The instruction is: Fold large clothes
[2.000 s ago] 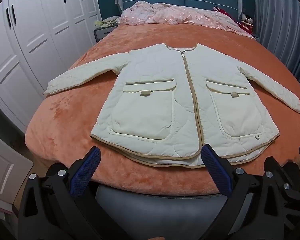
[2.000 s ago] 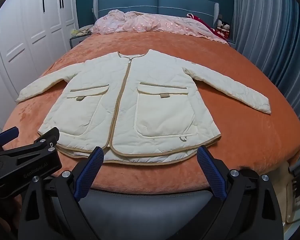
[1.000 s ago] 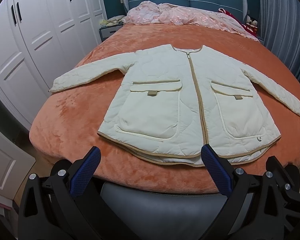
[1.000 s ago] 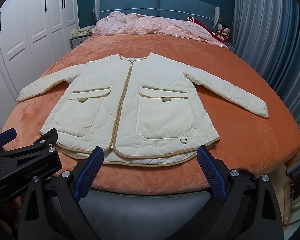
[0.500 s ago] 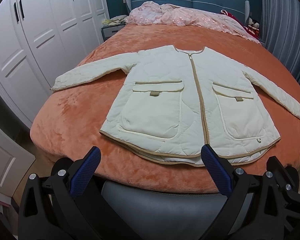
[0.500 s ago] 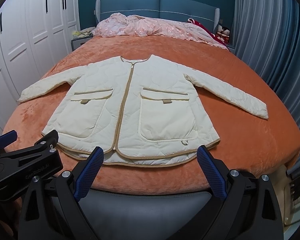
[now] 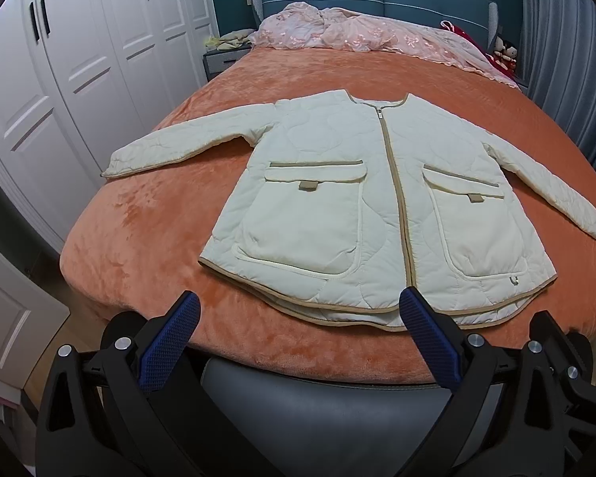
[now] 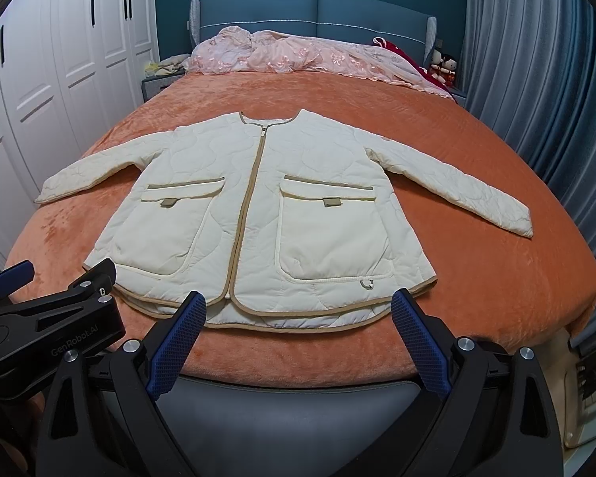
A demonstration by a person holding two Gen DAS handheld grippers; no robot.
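Note:
A cream quilted jacket (image 7: 337, 198) with tan trim lies flat, face up and zipped, on the orange bed cover (image 7: 139, 230), both sleeves spread outward. It also shows in the right wrist view (image 8: 266, 214). My left gripper (image 7: 298, 330) is open and empty, held off the foot of the bed just short of the jacket's hem. My right gripper (image 8: 298, 326) is open and empty, also near the hem. The left gripper's body shows at the lower left of the right wrist view (image 8: 47, 318).
A pink floral quilt (image 8: 298, 55) is bunched at the blue headboard (image 8: 314, 12). White wardrobes (image 7: 59, 79) stand left of the bed, blue curtains (image 8: 536, 79) right. A nightstand (image 7: 222, 59) and stuffed dolls (image 8: 443, 65) sit by the headboard. The grey bed frame edge (image 8: 298, 405) lies below the grippers.
Both grippers have risen slightly and tilted, so the jacket sits a bit lower and farther in view. The jacket has not moved. Both grippers stay open.

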